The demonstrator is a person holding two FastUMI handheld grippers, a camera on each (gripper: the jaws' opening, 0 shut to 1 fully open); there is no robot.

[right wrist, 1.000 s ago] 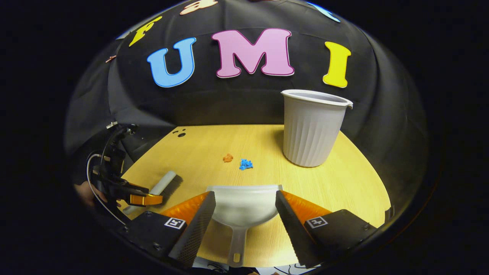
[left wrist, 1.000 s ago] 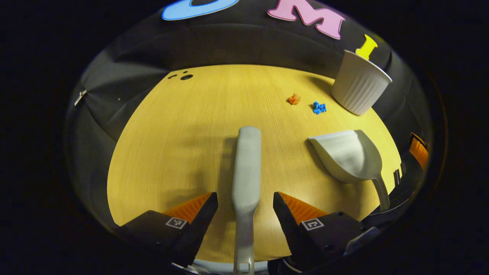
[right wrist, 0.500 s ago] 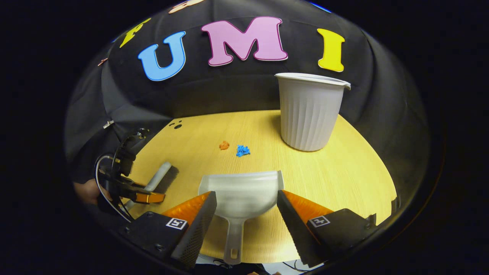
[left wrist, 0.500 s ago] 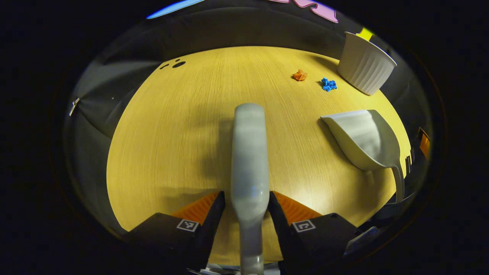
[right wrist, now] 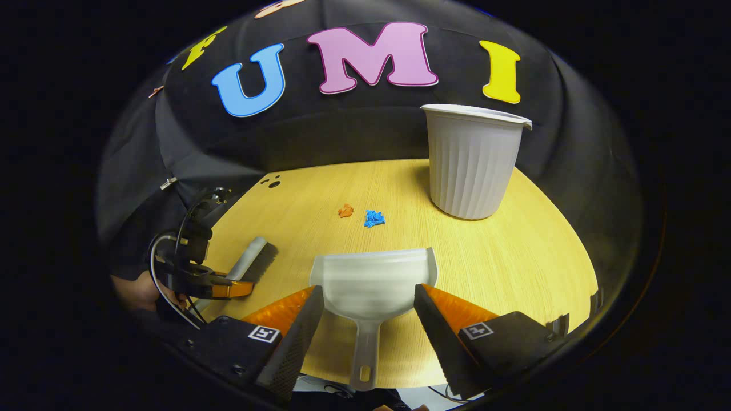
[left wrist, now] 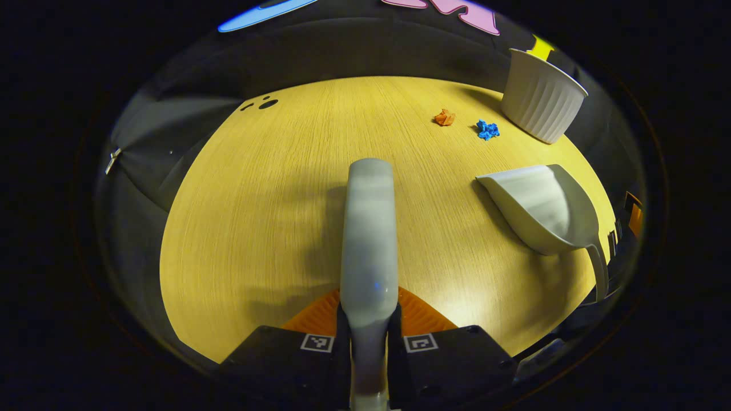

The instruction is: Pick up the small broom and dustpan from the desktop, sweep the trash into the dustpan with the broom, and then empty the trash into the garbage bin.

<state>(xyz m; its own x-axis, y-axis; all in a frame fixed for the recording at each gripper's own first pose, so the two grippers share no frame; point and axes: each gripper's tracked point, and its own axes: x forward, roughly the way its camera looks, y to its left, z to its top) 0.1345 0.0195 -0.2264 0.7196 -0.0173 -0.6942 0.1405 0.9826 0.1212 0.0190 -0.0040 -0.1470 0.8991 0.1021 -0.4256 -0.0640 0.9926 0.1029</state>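
A pale grey broom lies lengthwise on the wooden table, and my left gripper is shut on its handle. The same broom and left gripper appear at the left of the right gripper view. A white dustpan rests flat with its mouth toward the trash. Its handle lies between the fingers of my right gripper, which is open and does not touch it. An orange scrap and a blue scrap lie beyond the pan. The dustpan sits right of the broom.
A white ribbed garbage bin stands upright at the table's back right, close behind the scraps. A hand holds the left gripper at the table's left edge. Small dark holes mark the far left corner. Black cloth walls surround the table.
My left gripper's fingers have closed from wide apart onto the broom handle. My right gripper stayed open around the dustpan handle, shifting only slightly.
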